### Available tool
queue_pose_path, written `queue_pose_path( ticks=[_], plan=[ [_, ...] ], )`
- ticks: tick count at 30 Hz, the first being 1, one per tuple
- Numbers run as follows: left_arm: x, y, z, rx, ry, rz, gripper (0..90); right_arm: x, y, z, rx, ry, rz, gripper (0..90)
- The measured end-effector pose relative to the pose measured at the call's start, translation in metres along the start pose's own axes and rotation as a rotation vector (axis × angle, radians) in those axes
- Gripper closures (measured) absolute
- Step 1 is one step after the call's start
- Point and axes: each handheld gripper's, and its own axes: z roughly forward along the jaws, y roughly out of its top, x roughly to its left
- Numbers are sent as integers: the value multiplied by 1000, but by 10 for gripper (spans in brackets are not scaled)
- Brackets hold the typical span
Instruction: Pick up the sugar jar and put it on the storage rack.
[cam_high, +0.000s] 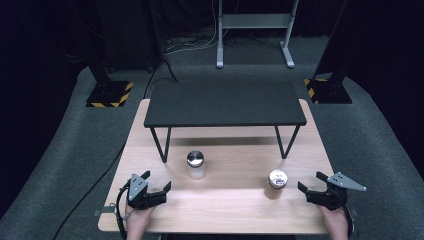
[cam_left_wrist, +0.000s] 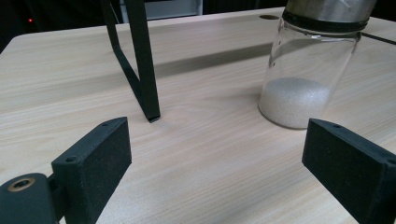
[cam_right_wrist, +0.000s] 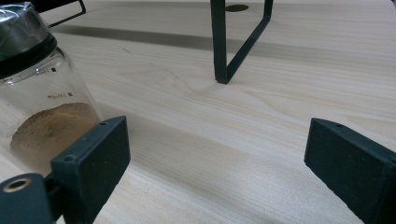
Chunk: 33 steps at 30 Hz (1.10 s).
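While both grippers rest low at the near edge of the wooden table (cam_high: 150, 220), the findings are as follows.

Left gripper (cam_high: 156, 183): jaws spread wide, nothing between them; it sits near the left front corner, aimed toward the middle of the table.

Right gripper (cam_high: 311, 182): jaws likewise apart and empty, near the right front corner.

Salt shaker (cam_high: 195, 165): clear glass body, shiny metal cap, white grains filling the lower part; upright, just in front of the black riser shelf (cam_high: 225, 105) and near its left leg. In the left gripper view it stands ahead of the right-hand jaw, not touched.

Brown-spice shaker (cam_high: 277, 183): same build, brown powder inside; upright, right of centre, just beside the right gripper.

Handling, judged: glass is rigid, smooth and breakable; likely light, with its weight low. A hard pinch could make it slip or skid.

Hold point, judged: across the glass body below the cap, jaws level, squarely on opposite sides.

Risk, judged: a nudge high on the cap could tip either shaker.
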Motion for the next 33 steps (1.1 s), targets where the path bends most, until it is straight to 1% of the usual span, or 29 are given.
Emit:
queue_pose_path(
  ticks=[6,10,20,33],
  plan=[
    [0,0,0,-3,-3,8,72,0,0,0,0,0,-1,58],
    [0,1,0,4,-5,6,72,0,0,0,2,-1,0,59],
    [0,2,1,12,-8,19,72,1,1,0,6,-3,-3,61],
    [0,3,2,16,-10,16,72,1,2,1,11,-3,-4,61]
  ],
)
